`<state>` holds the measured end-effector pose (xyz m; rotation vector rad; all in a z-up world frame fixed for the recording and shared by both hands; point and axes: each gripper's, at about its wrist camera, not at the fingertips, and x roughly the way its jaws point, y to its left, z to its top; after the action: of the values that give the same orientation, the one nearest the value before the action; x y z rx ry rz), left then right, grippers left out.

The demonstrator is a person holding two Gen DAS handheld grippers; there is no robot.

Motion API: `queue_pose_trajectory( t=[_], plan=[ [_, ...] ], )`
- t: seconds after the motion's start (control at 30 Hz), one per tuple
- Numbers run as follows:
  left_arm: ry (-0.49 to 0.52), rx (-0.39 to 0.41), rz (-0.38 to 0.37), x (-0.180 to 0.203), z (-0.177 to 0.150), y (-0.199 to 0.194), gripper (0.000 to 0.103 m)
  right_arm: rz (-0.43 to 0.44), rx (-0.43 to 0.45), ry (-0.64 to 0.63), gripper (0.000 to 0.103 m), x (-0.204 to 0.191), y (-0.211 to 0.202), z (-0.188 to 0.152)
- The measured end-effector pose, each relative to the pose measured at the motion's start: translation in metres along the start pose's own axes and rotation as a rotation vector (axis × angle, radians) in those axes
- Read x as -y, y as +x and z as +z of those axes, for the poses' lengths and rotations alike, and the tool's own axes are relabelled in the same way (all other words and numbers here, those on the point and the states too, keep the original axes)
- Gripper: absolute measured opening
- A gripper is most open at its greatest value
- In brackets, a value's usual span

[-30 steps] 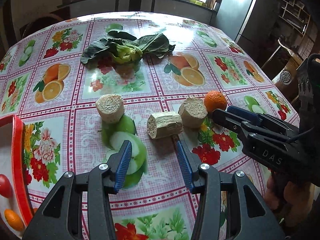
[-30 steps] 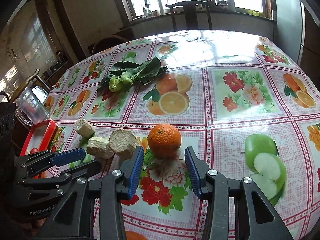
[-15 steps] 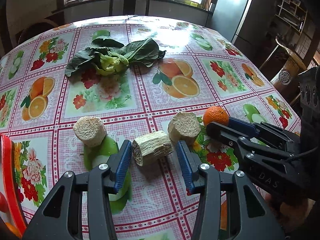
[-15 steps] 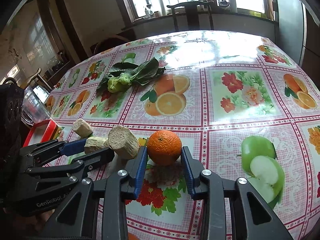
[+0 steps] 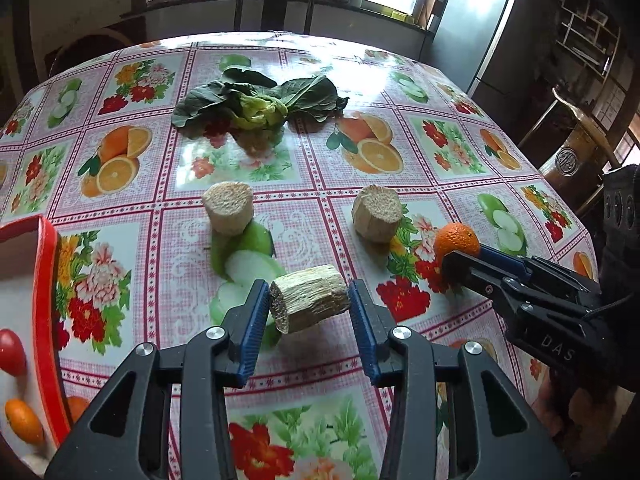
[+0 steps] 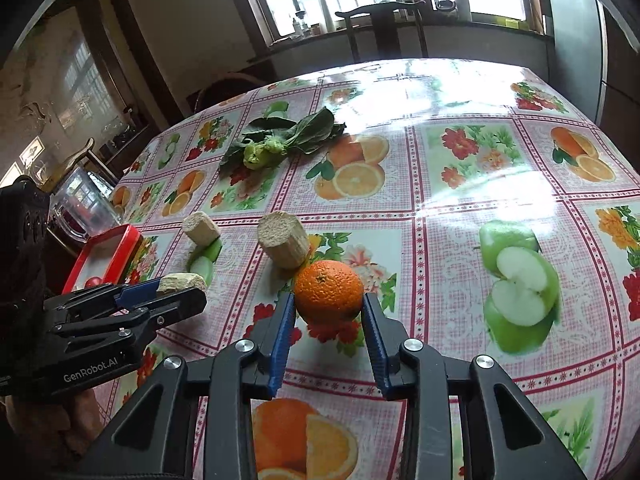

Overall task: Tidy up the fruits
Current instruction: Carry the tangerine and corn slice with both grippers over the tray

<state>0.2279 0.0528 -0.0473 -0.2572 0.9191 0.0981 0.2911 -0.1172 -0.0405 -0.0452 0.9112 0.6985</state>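
My left gripper [image 5: 308, 304] is shut on a pale fibrous cane chunk [image 5: 308, 303] and holds it just above the fruit-print tablecloth; it also shows in the right wrist view [image 6: 182, 281]. My right gripper [image 6: 329, 312] is shut on an orange [image 6: 329, 291], lifted slightly off the cloth; the orange also shows in the left wrist view [image 5: 456, 242]. Two more cane chunks stand on the table [image 5: 228, 208] [image 5: 377, 213]. A red-rimmed tray [image 5: 44, 280] at the left holds a red fruit [image 5: 11, 352] and small orange fruits [image 5: 24, 422].
A bunch of leafy greens [image 5: 256, 106] lies mid-table beyond the chunks. A dark chair [image 5: 276, 0] stands at the far edge under the window. A clear jug [image 6: 80, 204] stands off the table's left side. The table edge runs close on the right.
Both grippers went from open to shut: the left closed on the middle cane chunk and lifted it, the right closed on the orange and lifted it slightly.
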Motion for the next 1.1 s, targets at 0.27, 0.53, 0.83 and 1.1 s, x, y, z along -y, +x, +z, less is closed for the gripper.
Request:
queue_pose_trajectory(
  t=[0.27,0.53,0.83,1.1],
  plan=[
    [-0.043,0.025,0.000,-0.018,-0.030,-0.040,0.038,0.035,0.013,-0.028,0.035,-0.033,-0.023,-0.016],
    [-0.077,0.057,0.026,-0.040,-0.055,-0.076,0.038,0.067,0.015,-0.053,0.035,-0.065,-0.035,-0.029],
    [-0.112,0.091,0.030,-0.058,-0.078,-0.111,0.038,0.100,0.014,-0.080,0.035,-0.099,-0.045,-0.047],
    [-0.149,0.117,0.056,-0.075,-0.100,-0.133,0.038,0.143,0.006,-0.116,0.035,-0.134,-0.046,-0.059]
  ],
)
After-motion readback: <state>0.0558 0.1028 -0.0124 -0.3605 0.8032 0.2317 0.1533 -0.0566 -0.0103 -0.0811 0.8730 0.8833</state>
